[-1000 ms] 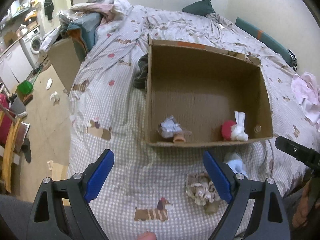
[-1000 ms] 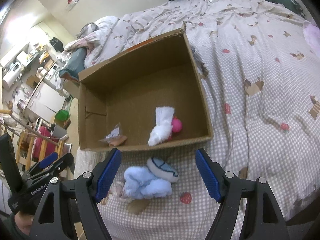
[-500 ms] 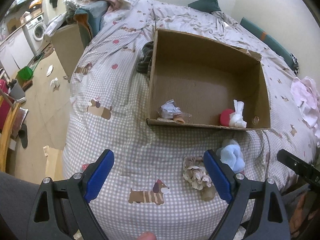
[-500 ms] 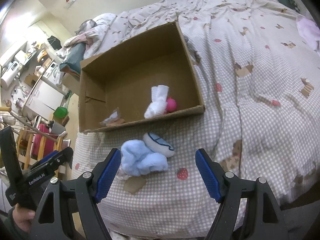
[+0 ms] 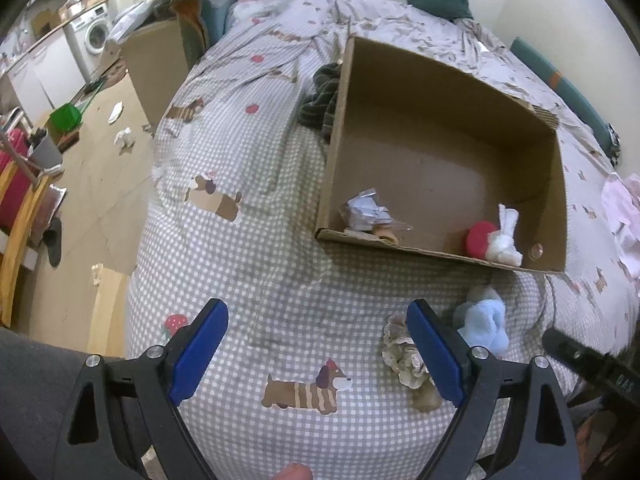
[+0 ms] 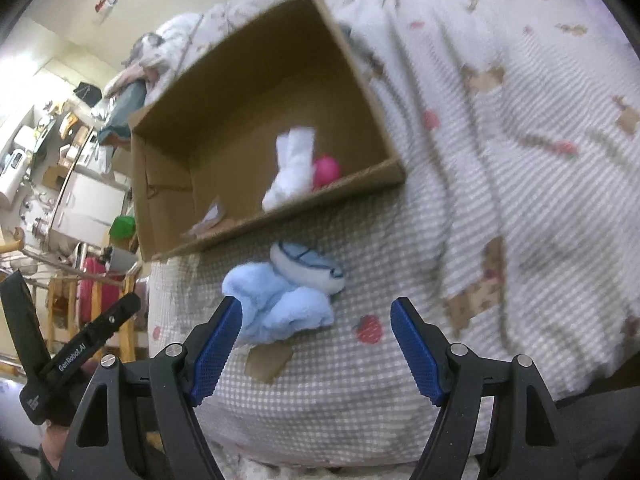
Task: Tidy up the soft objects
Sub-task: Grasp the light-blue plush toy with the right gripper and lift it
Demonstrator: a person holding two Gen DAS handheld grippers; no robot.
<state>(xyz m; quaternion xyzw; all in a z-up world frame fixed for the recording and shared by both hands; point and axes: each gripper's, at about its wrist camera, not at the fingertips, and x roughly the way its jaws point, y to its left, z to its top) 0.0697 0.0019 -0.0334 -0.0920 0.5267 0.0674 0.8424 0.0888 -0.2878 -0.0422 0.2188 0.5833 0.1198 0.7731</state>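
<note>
An open cardboard box (image 5: pixel 436 92) lies on the bed; it also shows in the right wrist view (image 6: pixel 352 80). Inside it are a white cloth (image 5: pixel 506 236), a red ball (image 5: pixel 478 238) and a crumpled wrapper (image 5: pixel 366 212). On the bedspread in front of the box lie a light blue fluffy cloth (image 6: pixel 276 308), a white and blue cap (image 6: pixel 308 266) and a beige lacy piece (image 5: pixel 398 356). My left gripper (image 5: pixel 320 354) is open and empty above the bedspread. My right gripper (image 6: pixel 316 346) is open and empty, just short of the blue cloth.
The bed (image 5: pixel 248 208) wears a checked cover with dog prints. A dark striped garment (image 5: pixel 322 100) lies left of the box. A second cardboard box (image 5: pixel 156 56) with clothes stands by the bed's left side. The floor (image 5: pixel 92 168) holds scattered items. Pink clothes (image 5: pixel 622 208) lie far right.
Both grippers have drawn back from the box, so the box looks farther away. The right view is now blurred from motion. Both stayed open and empty.
</note>
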